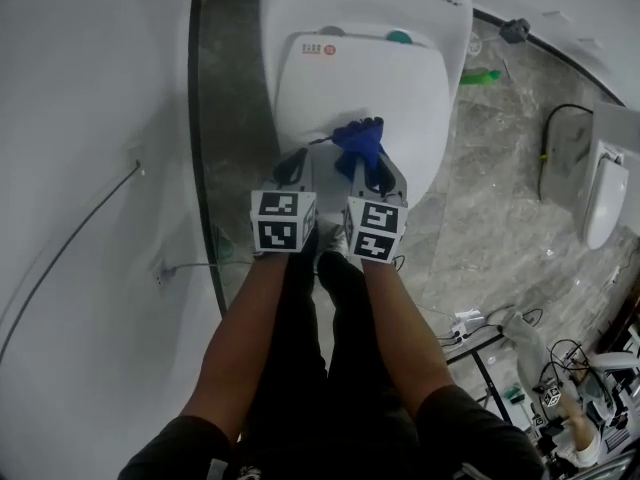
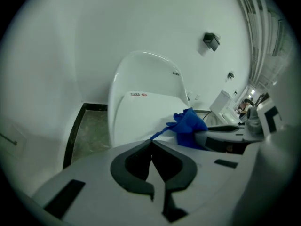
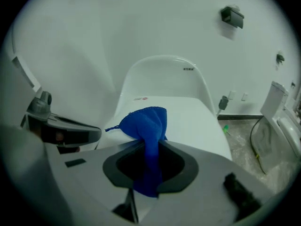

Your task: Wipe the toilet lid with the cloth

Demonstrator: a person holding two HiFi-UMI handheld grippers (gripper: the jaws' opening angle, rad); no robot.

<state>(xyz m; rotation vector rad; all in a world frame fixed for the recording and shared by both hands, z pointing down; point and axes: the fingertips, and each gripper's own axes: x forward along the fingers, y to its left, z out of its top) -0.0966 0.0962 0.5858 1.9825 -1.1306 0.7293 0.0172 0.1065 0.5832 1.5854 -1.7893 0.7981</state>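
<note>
Right gripper: fingers clenched on the blue cloth, which runs back between them and bunches out ahead of the tips over the front part of the closed white toilet lid. Contact between cloth and lid cannot be confirmed.

Left gripper: fingers clenched together, empty, tips at the lid's front edge, with the cloth just to their right.
</note>
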